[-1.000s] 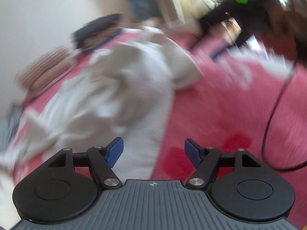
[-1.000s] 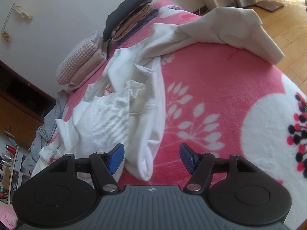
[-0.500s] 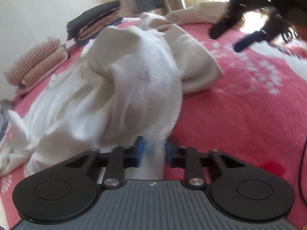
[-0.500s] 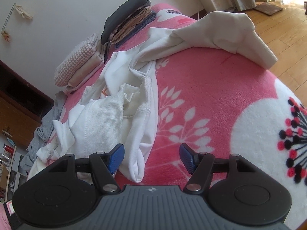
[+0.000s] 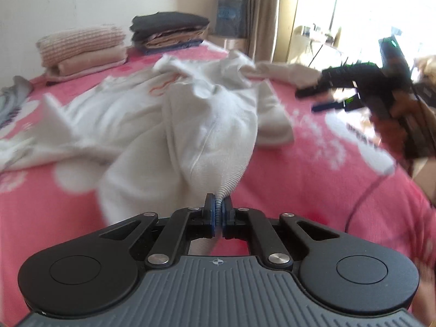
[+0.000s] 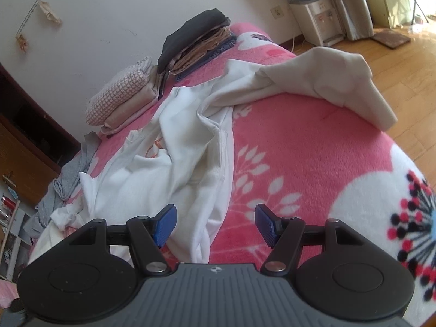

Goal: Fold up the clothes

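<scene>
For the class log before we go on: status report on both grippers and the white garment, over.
Left gripper shut on white garment, ribbed hem pinched. Right gripper open, above the garment's near edge, holding nothing. Cream garment overlaps the white one's far end on the pink blanket.

low left view, higher right view, shared bed (image 5: 299,169)
</scene>
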